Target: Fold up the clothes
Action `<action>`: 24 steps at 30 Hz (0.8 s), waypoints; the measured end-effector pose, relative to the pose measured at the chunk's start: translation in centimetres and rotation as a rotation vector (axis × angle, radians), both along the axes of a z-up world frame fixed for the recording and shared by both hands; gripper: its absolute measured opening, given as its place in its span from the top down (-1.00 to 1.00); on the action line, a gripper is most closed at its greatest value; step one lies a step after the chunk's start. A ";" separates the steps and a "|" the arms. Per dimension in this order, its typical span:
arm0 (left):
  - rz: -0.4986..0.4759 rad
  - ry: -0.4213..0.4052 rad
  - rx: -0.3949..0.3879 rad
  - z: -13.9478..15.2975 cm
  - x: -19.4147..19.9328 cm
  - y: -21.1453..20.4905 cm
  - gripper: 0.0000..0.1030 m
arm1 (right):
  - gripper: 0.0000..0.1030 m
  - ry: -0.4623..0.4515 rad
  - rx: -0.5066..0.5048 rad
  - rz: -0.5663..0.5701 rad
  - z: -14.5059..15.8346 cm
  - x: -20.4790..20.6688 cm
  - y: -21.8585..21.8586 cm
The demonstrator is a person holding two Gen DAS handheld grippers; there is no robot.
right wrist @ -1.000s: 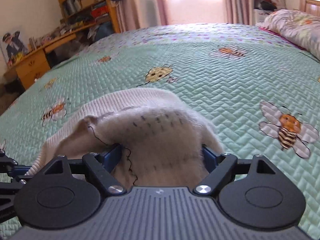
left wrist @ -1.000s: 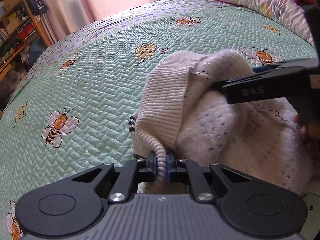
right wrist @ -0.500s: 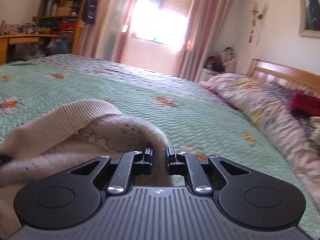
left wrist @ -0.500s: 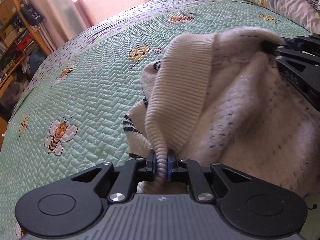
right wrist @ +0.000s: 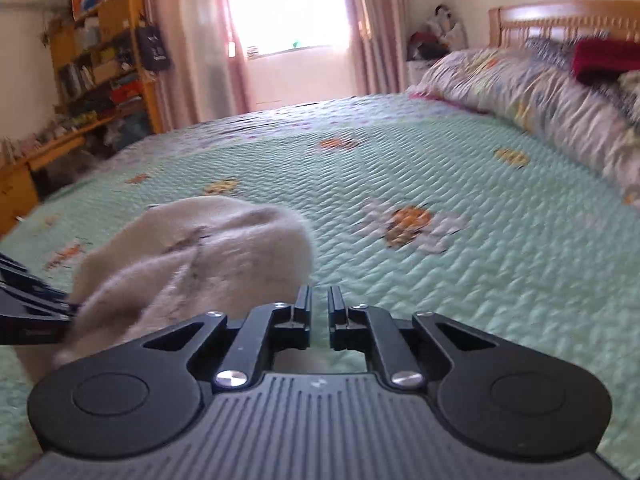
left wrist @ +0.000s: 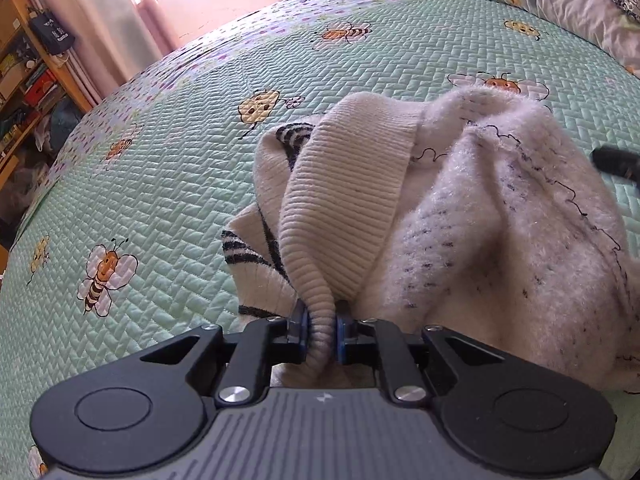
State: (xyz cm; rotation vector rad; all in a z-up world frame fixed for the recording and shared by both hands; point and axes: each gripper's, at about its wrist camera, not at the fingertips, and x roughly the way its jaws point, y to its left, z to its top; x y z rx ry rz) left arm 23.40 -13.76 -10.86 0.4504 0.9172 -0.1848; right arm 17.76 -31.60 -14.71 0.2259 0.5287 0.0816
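The cream sweater [left wrist: 460, 216] lay bunched on the green bee quilt [left wrist: 168, 184], soft, fluffy and likely light, best taken by its firmer ribbed hem [left wrist: 344, 200], which the left gripper [left wrist: 320, 334] pinched. The right gripper [right wrist: 319, 306] stood nearly closed, holding nothing. No long axis showed in the heap.

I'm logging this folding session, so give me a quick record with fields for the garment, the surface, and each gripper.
garment: cream knit sweater, bunched up, with black stripes showing on a lower layer
surface: green quilted bedspread with bee pictures
left gripper: shut on the sweater's ribbed hem
right gripper: fingers nearly together, nothing between them, beside the sweater and off it
sharpness: the right wrist view is motion-blurred
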 end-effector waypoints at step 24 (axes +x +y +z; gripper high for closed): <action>-0.080 -0.003 -0.084 1.7 -4.1 -5.0 0.38 | -0.30 -0.124 0.168 -0.257 -1.7 -4.4 -4.0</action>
